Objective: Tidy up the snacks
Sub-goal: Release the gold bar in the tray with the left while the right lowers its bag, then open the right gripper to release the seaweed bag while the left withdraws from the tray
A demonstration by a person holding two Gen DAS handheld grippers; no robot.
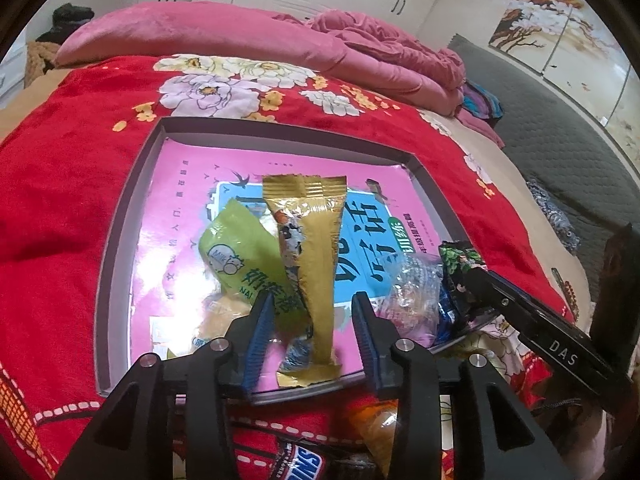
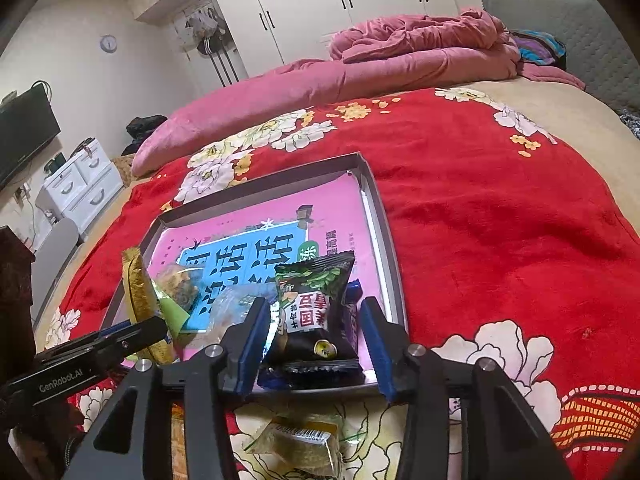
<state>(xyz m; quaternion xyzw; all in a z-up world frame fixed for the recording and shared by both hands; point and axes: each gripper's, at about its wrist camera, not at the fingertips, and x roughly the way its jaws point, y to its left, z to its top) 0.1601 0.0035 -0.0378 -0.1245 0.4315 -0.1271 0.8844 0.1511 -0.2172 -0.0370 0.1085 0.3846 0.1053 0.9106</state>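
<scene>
My left gripper point(image 1: 314, 320) angles down over the near edge of the shallow grey cardboard tray point(image 1: 120, 216), its ribbed blue pads apart with the long, crinkly gold foil packet point(image 1: 316, 248) standing loose between them, touching neither pad. My right gripper point(image 2: 314, 328) tilts down at the tray's near right corner, jaws parted around the glossy black-and-green pillow packet point(image 2: 316, 308). Inside the tray, a pale green wrapper point(image 1: 244, 264) leans against the gold one on a slick pink book cover point(image 1: 188, 200).
</scene>
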